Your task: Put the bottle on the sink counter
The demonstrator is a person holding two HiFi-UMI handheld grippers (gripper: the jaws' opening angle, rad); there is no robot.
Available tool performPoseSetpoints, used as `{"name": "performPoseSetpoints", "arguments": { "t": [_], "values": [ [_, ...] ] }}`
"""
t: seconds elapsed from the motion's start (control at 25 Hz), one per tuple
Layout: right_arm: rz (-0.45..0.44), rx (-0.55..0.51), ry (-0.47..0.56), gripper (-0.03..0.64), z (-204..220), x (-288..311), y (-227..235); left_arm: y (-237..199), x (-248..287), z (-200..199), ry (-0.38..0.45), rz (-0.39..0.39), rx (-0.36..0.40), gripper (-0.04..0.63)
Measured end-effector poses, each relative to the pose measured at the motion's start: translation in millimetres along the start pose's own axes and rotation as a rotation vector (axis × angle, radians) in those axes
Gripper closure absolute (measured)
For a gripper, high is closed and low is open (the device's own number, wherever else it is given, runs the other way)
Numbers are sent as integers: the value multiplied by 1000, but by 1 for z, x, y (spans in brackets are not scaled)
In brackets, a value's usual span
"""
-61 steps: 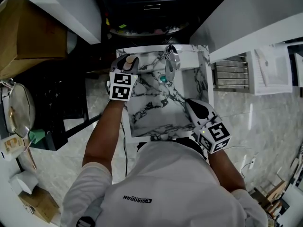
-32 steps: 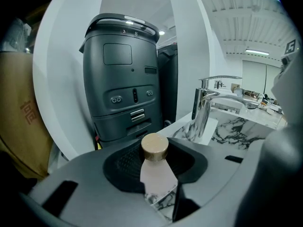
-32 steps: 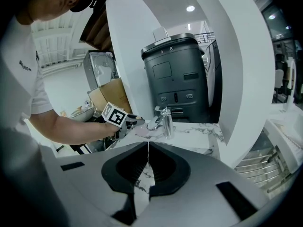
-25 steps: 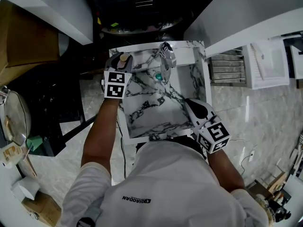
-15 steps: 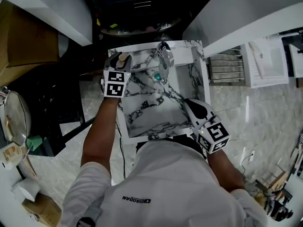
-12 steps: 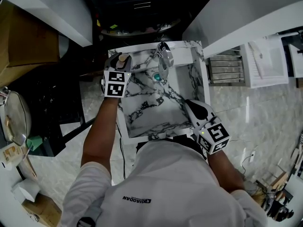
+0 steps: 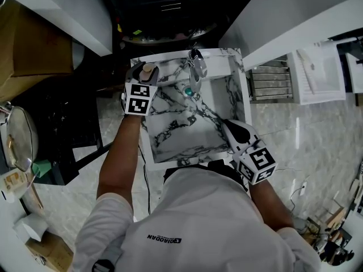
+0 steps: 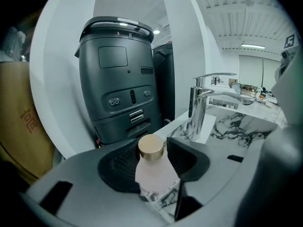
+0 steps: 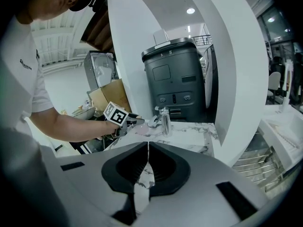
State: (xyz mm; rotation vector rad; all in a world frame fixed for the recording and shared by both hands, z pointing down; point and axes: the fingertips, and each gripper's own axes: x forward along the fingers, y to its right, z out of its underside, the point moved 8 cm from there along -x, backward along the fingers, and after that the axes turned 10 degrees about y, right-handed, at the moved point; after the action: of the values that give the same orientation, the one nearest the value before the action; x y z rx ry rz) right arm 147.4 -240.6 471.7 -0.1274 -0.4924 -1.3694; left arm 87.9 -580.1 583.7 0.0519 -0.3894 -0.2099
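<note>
A small pale pink bottle (image 8: pixel 155 176) with a round gold cap stands upright on the marble sink counter (image 7: pixel 168 60) at the basin's back left corner; from the head view only its cap (image 7: pixel 148 68) shows. My left gripper (image 8: pixel 152 159) is around it, its jaws opening, and the pads stand just off the bottle's shoulders. My right gripper (image 7: pixel 228 123) hovers over the basin's right rim, its pads closed together with nothing between them. From the right gripper view I see the left gripper (image 9: pixel 124 119) beside the faucet (image 9: pixel 163 118).
A chrome faucet (image 7: pixel 196 67) stands at the back of the marble basin (image 7: pixel 181 126), with a green drain plug (image 7: pixel 188 91) below it. A dark grey machine (image 8: pixel 120 79) is behind the counter. Cardboard box (image 7: pixel 34 38) at left, metal grate (image 7: pixel 272 84) at right.
The left gripper's jaws have spread apart around the bottle, which stays standing on the counter corner. The right gripper has barely moved.
</note>
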Motion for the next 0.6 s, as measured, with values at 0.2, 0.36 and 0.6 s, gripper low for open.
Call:
{"name": "performPoseSetpoints", "arguments": {
  "t": [0.2,0.36,0.6],
  "values": [
    [-5,-6,8,575,-1,-6,-4,2,-10,-3,13,5,9,397],
    [-17,-14,22,575,-2,-9,-7,3,-20,-19,47,-2,40,396],
    [-36,-31,45,575,-8,-15,-12,8,-41,-43,90,-29,53,396]
  ]
}}
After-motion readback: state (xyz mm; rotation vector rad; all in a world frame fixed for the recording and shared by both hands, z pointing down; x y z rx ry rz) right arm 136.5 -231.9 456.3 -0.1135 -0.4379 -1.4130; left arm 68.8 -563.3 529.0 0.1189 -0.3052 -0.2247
